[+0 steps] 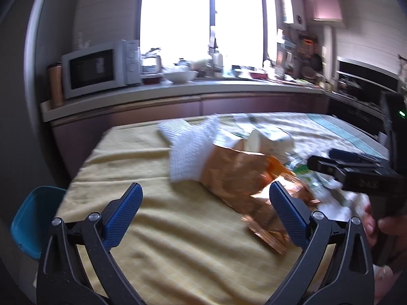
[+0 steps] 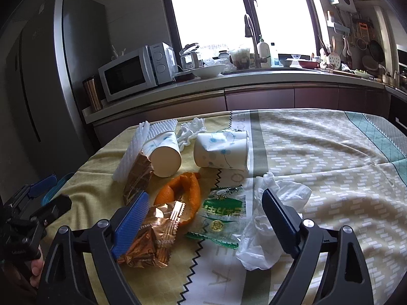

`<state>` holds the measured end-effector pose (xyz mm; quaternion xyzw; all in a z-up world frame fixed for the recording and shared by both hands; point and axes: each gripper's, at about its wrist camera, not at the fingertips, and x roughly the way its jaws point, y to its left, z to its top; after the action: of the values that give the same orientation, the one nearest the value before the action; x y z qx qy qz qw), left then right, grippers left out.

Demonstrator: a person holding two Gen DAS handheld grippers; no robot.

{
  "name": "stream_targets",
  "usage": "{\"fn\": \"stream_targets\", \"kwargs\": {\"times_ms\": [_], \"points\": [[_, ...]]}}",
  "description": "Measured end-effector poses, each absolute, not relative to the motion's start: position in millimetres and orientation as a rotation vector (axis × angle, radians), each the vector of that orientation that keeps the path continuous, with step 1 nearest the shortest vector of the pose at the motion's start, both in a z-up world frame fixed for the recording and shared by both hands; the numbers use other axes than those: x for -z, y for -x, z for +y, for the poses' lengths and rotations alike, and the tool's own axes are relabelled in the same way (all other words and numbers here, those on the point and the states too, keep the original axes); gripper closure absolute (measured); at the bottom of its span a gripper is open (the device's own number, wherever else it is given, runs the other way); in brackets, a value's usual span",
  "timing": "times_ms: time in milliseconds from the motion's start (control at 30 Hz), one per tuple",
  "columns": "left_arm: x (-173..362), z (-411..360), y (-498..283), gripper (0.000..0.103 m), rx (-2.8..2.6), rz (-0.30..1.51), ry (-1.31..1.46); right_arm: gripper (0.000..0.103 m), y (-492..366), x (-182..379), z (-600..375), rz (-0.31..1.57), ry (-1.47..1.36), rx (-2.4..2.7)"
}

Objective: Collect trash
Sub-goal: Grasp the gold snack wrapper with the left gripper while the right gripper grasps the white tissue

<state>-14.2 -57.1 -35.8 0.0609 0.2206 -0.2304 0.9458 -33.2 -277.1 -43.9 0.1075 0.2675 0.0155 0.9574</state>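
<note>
Both hands are approaching the litter on the cloth-covered desk (image 2: 318, 152): the right gripper (image 2: 206, 216), jaws spread, is straddling a crinkled gold foil wrapper (image 2: 152, 239) and green printed packet (image 2: 223, 216) (nothing pinched); the left gripper (image 1: 206, 200) is hanging spread too. Next, I judge, closing on one piece.

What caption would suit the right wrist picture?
Open right gripper hovers over table trash: gold wrapper, orange peel, two paper cups.
</note>
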Motion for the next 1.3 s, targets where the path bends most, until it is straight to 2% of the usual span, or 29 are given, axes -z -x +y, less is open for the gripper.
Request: {"fn": "stream_targets", "kwargs": {"times_ms": [233,333,400,467,600,733,833,900,967,1000,1067,1133,1167,1233,1300], "points": [[58.9,-98.8,24.9,0.005,0.649,0.532,-0.238,0.019,21.1,55.0,-296.4,0.616,-0.275,0.006],[67.5,-110.0,27.6,0.009,0.671,0.560,-0.270,0.020,14.1,61.4,-304.0,0.648,-0.308,0.003],[71.2,-113.4,27.1,0.017,0.677,0.579,-0.281,0.023,10.5,64.3,-305.6,0.665,-0.320,-0.004],[73.5,-114.5,26.2,0.030,0.688,0.599,-0.278,0.028,8.0,65.8,-305.2,0.673,-0.323,-0.017],[77.5,-111.4,20.8,0.052,0.691,0.637,-0.273,0.029,11.3,59.3,-306.2,0.649,-0.306,-0.003],[78.6,-105.2,17.5,0.079,0.708,0.646,-0.241,0.029,19.7,51.0,-317.9,0.612,-0.296,0.048],[77.1,-103.4,18.2,0.085,0.699,0.629,-0.246,0.029,21.1,54.3,-332.0,0.624,-0.314,0.098],[75.6,-101.9,19.6,0.091,0.698,0.620,-0.246,0.033,19.2,60.8,-338.8,0.653,-0.326,0.113],[73.5,-100.4,21.1,0.096,0.702,0.614,-0.246,0.043,15.6,67.6,-340.9,0.687,-0.330,0.113],[72.7,-100.0,22.1,0.097,0.701,0.611,-0.248,0.045,14.4,70.7,-341.4,0.700,-0.335,0.109],[72.6,-98.7,23.0,0.097,0.702,0.611,-0.250,0.064,12.5,76.5,-342.1,0.723,-0.358,0.086],[73.2,-97.6,22.1,0.092,0.706,0.625,-0.244,0.070,12.8,79.5,-342.1,0.727,-0.370,0.080],[73.7,-97.2,21.8,0.077,0.707,0.631,-0.238,0.074,13.8,79.1,-342.9,0.722,-0.374,0.079],[73.1,-95.1,23.1,0.056,0.710,0.623,-0.231,0.080,15.3,77.5,-343.4,0.715,-0.382,0.067],[73.3,-97.1,24.9,0.047,0.723,0.617,-0.243,0.083,17.8,74.6,-343.0,0.707,-0.378,0.068]]}}
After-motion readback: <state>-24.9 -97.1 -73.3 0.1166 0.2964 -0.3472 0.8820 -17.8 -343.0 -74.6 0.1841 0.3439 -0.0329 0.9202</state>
